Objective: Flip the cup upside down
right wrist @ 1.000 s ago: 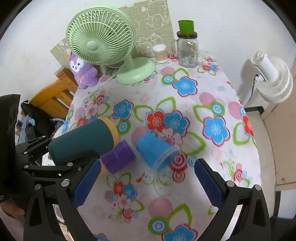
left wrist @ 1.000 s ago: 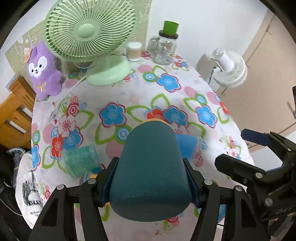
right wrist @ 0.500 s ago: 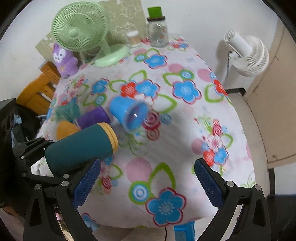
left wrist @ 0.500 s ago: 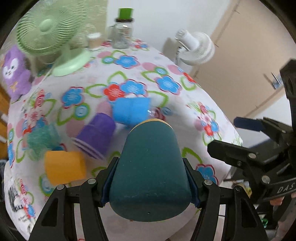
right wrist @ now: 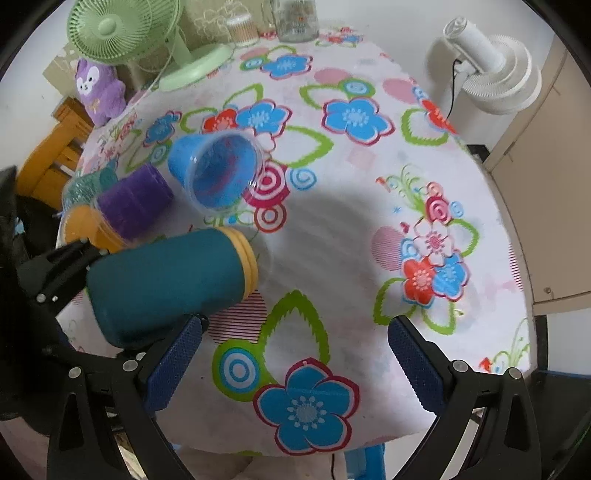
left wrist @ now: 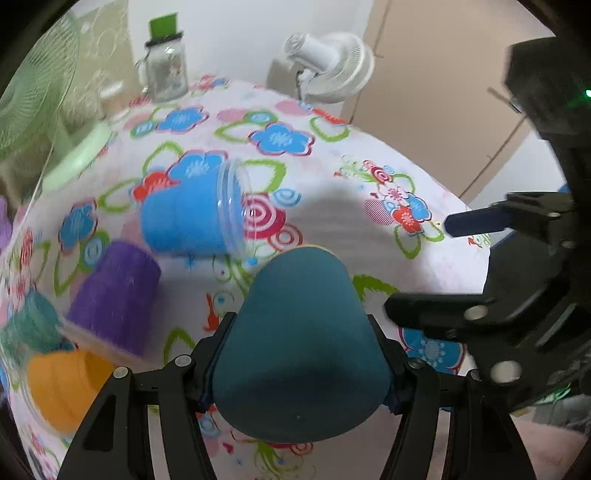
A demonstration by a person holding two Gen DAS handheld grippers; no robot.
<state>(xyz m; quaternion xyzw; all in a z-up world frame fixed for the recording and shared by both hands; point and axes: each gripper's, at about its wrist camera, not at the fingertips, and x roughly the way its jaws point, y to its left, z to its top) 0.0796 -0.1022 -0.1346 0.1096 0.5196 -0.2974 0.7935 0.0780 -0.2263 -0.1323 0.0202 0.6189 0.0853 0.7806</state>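
My left gripper (left wrist: 301,369) is shut on a dark teal cup (left wrist: 301,343) with a yellow rim, held on its side above the flowered tablecloth, rim pointing away. The cup also shows in the right wrist view (right wrist: 166,284), lying horizontal, rim to the right. My right gripper (right wrist: 295,354) is open and empty, just right of the cup, over the table's near edge. It appears at the right of the left wrist view (left wrist: 480,266).
A blue cup (right wrist: 214,170) lies on its side mid-table. Purple (right wrist: 133,199), orange (right wrist: 88,229) and teal-green (right wrist: 92,182) cups lie at the left. A green fan (right wrist: 122,33), a glass jar (left wrist: 166,70) and a purple plush (right wrist: 99,90) stand at the back. A white fan (right wrist: 495,74) stands beyond the right edge.
Both grippers have moved toward the table's near right part and lower. The teal cup stays gripped on its side. The right gripper stays open.
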